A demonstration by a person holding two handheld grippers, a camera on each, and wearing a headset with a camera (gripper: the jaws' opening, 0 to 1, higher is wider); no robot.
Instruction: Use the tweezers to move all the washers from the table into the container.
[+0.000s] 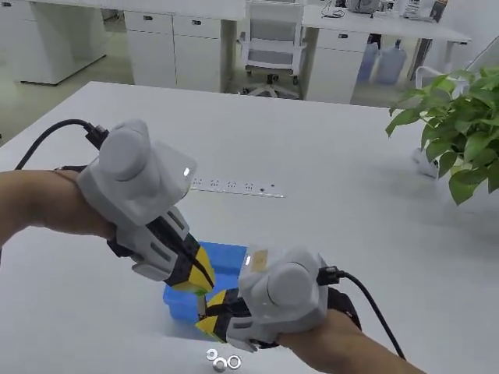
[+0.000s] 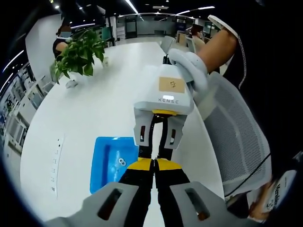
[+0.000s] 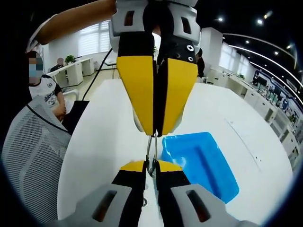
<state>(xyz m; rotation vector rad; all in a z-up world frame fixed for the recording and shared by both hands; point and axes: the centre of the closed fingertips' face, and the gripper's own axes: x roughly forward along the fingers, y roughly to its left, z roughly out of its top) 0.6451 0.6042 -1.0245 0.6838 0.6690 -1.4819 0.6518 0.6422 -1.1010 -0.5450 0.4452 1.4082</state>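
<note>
A blue container [image 1: 222,261] lies on the white table [image 1: 327,156], and in the left gripper view the container [image 2: 106,165] holds a couple of small washers [image 2: 120,162]. Three loose washers [image 1: 222,361] lie on the table at the near edge. My left gripper [image 1: 204,285] and right gripper [image 1: 206,308] meet tip to tip over the container's near corner. Thin metal tweezers [image 3: 151,149] run between them, and both pairs of yellow jaws are closed on them. The right gripper [image 2: 157,151] faces the left gripper [image 2: 154,165]; the left gripper [image 3: 155,132] hangs above the right gripper [image 3: 151,166].
A potted green plant [image 1: 460,132] stands at the table's right side. A row of flush sockets [image 1: 234,187] lies in the tabletop beyond the container. Drawer units and an office chair [image 1: 273,47] stand behind the table. A mesh chair back [image 2: 236,142] is close by.
</note>
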